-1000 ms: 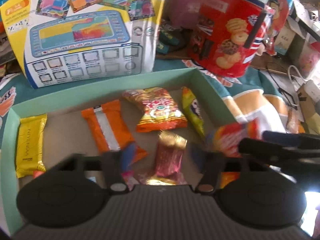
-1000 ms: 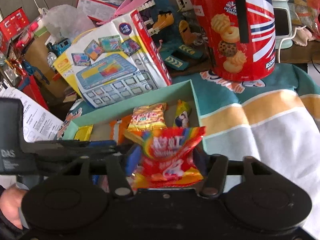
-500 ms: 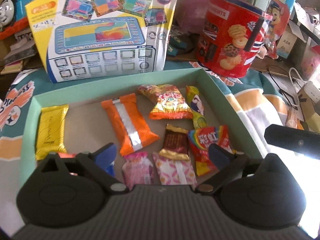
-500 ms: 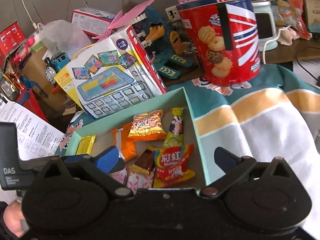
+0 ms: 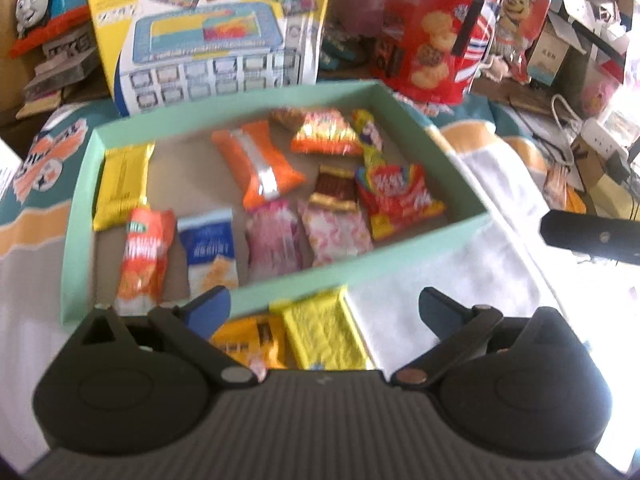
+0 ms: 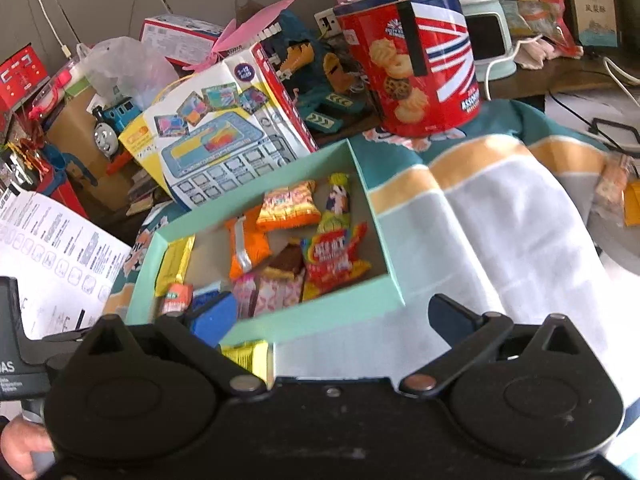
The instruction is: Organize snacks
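Note:
A shallow mint-green box (image 5: 360, 276) (image 6: 360, 300) lies on a striped cloth and holds several snack packets. Among them are a red rainbow packet (image 5: 396, 200) (image 6: 332, 256), a brown chocolate (image 5: 334, 188), two pink packets (image 5: 274, 236), an orange packet (image 5: 260, 164) and a yellow bar (image 5: 122, 184). My left gripper (image 5: 322, 306) is open and empty, just in front of the box's near wall, above a yellow packet (image 5: 324, 332) and an orange-yellow packet (image 5: 248, 340) on the cloth. My right gripper (image 6: 332, 314) is open and empty near the box's front right corner.
A red biscuit tin (image 5: 428, 52) (image 6: 416, 60) and a toy carton (image 5: 208, 36) stand behind the box. A printed sheet (image 6: 52, 256) lies at the left. A small snack (image 6: 612, 184) sits at the cloth's right edge, cables and a power strip (image 5: 604, 136) beyond. A hand (image 6: 20, 448) holds the left gripper.
Both grippers opened. The left let go of the brown chocolate and the right of the rainbow packet, which now lie in the box. Both grippers drew back to the box's near side.

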Action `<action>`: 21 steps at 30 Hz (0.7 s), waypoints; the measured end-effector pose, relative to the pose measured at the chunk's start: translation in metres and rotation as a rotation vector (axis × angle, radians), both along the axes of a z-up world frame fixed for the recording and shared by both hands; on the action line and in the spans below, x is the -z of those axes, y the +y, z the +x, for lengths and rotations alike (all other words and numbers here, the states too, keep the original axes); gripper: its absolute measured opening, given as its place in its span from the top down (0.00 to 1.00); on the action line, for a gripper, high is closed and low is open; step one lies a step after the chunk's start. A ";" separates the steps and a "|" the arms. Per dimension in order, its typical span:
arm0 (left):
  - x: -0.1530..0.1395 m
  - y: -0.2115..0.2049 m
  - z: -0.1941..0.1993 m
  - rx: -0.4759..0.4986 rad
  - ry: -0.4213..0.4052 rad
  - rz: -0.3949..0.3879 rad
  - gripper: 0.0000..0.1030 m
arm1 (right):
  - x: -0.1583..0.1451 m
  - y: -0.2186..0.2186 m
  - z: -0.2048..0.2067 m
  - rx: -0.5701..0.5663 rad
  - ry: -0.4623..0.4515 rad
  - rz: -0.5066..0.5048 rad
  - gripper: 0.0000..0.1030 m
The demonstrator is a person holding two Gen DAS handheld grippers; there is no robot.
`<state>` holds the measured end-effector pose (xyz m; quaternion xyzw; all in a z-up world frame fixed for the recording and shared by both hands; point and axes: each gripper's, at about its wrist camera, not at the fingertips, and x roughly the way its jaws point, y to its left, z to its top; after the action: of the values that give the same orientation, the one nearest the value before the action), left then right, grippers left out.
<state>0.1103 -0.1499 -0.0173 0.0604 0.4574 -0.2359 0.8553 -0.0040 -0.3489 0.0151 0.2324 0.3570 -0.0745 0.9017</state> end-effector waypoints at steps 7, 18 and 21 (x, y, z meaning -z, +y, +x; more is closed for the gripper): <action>0.025 0.009 -0.009 -0.039 0.059 0.021 0.00 | 0.020 0.006 -0.021 -0.002 0.034 0.038 0.00; 0.053 -0.025 -0.009 0.014 0.083 0.073 0.03 | 0.051 0.000 -0.043 0.020 0.082 0.034 0.18; 0.055 -0.034 -0.012 0.044 0.025 0.098 0.28 | 0.054 -0.002 -0.042 -0.001 0.079 0.063 0.27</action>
<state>0.0979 -0.1838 -0.0718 0.1095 0.4778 -0.2326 0.8400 -0.0459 -0.3509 -0.0388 0.2573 0.3946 -0.0718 0.8792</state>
